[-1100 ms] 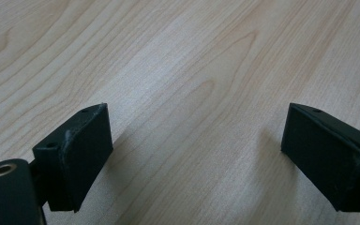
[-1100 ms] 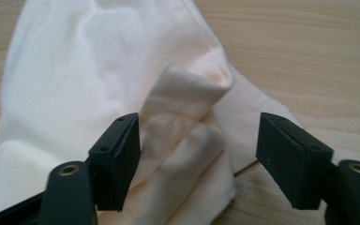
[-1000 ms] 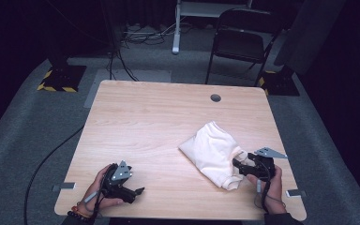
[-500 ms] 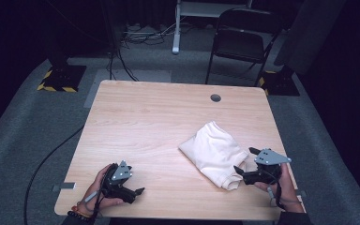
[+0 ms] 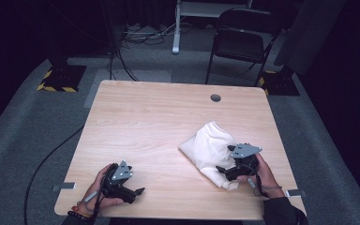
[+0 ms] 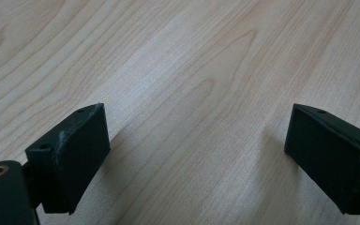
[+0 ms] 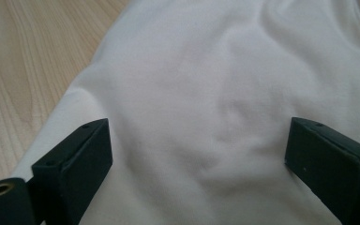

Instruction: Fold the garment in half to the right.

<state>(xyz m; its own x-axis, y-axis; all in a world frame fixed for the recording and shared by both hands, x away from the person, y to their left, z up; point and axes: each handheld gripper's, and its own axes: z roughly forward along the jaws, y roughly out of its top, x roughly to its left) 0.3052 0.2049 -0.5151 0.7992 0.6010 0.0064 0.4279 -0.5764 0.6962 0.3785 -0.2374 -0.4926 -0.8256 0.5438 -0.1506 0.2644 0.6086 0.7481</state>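
Observation:
A folded white cloth (image 5: 207, 145) lies on the right half of the wooden table (image 5: 159, 117). My right gripper (image 5: 225, 171) sits at the cloth's near right edge, over its lower corner. In the right gripper view the white cloth (image 7: 201, 93) spreads under and between the two black jaws, which stand wide apart; that gripper (image 7: 197, 164) is open and pinches nothing. My left gripper (image 5: 138, 191) rests low at the table's front left, far from the cloth. In the left gripper view its jaws are wide apart over bare wood (image 6: 192, 70); the left gripper (image 6: 197, 159) is open.
A round cable hole (image 5: 215, 98) sits near the table's far edge. A black chair (image 5: 241, 42) stands behind the table on the grey carpet. Tape marks (image 5: 63, 186) lie by the front corners. Cables (image 5: 42, 161) run over the floor at left.
My right gripper drew back toward the front right edge, then came forward again onto the cloth's near corner. The left gripper has stayed in place.

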